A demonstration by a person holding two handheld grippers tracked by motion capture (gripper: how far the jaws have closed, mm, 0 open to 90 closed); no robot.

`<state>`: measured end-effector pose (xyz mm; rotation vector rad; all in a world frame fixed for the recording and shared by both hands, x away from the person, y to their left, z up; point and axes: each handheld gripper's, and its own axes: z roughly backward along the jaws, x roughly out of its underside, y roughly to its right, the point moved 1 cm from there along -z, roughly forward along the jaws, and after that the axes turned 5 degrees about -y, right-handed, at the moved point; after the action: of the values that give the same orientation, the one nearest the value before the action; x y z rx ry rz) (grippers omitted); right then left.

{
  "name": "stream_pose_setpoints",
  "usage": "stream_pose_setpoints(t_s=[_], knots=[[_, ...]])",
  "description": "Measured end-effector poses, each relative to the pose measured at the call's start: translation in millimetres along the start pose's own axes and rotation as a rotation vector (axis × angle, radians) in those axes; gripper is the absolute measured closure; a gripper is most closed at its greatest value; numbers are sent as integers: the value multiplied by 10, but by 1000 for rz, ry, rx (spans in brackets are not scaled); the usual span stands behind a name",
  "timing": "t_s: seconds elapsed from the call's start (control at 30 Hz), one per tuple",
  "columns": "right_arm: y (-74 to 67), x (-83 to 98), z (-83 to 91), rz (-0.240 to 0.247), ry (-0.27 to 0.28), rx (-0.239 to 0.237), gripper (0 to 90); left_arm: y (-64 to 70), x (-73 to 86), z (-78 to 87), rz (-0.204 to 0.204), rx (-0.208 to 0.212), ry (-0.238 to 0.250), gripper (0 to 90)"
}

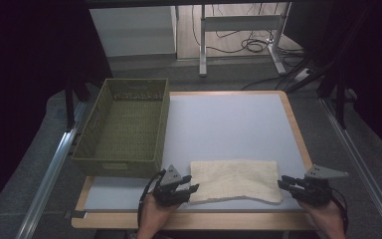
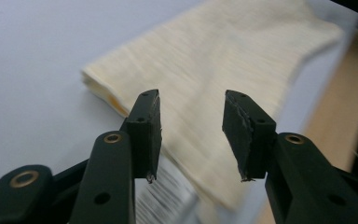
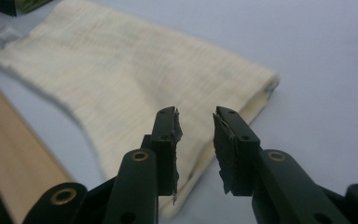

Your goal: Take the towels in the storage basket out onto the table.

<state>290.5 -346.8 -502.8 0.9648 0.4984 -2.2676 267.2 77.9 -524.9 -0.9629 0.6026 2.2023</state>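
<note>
The high view looks forward and down over the whole bench (image 1: 229, 119) from the person's side. Each claw view sits low and close, looking along its own jaws; both share the folded cloth (image 2: 223, 70).

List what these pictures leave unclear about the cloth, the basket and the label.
- Folded cream cloth: its layer count; the left gripper view blurs the folded edge.
- Label near the cloth: its print is blurred and the left gripper partly covers it.
- Green basket: the inside of its near wall faces away in the high view.
</note>
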Motion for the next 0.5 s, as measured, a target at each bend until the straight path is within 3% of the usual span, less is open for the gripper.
stream_pose_setpoints(t_s=[0.03,0.07,0.13,0.17,0.23,0.27,0.3,0.37,0.4,0.43,0.5], knots=[[0,0,0,0,0,0,691,-21,-48,-40,5,-17,2,567],[75,-105,-72,0,2,20,684,-71,-155,-133,12,-74,4,558],[113,-149,-109,0,1,32,679,-92,-188,-163,18,-85,6,534],[193,-222,-191,-2,-1,52,664,-153,-271,-248,30,-114,6,517],[261,-260,-264,-10,-4,67,663,-173,-293,-274,35,-122,8,499],[304,-274,-311,-20,-6,71,662,-231,-332,-351,37,-170,-5,499],[304,-274,-311,-20,-6,71,662,-231,-332,-351,37,-170,-5,499],[386,-278,-400,-37,-6,90,656,-320,-329,-433,49,-237,-20,513],[386,-278,-400,-37,-6,90,656,-320,-329,-433,49,-237,-20,517],[423,-269,-442,-49,-9,94,645,-401,-300,-494,81,-247,-35,524],[434,-262,-463,-52,-14,94,637,-428,-286,-521,87,-247,-46,546]])
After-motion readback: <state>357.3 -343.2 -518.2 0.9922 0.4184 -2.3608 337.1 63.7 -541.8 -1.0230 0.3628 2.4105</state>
